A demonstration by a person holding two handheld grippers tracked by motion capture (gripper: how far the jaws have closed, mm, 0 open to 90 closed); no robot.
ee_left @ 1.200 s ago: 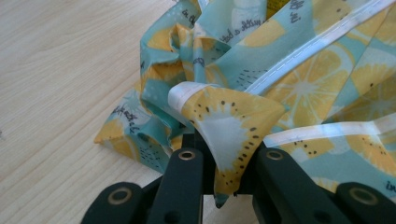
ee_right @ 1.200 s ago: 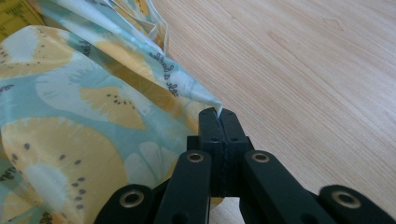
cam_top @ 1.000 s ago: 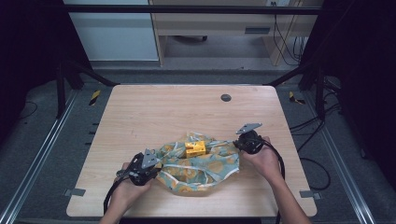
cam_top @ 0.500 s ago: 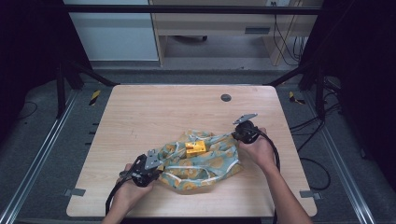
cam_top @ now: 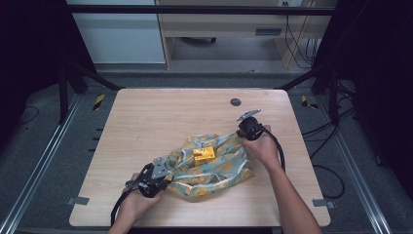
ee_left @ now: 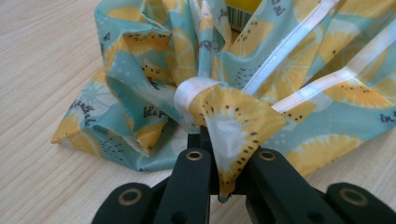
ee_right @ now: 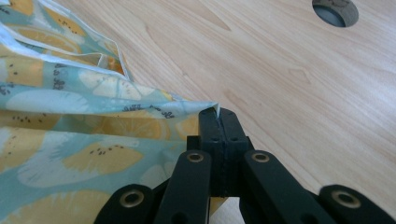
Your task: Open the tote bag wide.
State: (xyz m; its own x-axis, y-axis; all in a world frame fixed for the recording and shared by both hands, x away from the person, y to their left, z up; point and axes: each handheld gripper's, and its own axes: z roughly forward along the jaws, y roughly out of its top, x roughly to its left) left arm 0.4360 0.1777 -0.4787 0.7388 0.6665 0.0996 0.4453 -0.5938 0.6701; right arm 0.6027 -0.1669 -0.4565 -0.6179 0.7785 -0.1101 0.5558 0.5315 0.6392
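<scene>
Between both grippers: cloth (cam_top: 210, 165) corners pinched.

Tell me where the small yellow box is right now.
In the high view, the yellow box sits on top of the lemon-print cloth, near the table's middle front, between the left hand-held gripper and the right hand-held gripper.
</scene>
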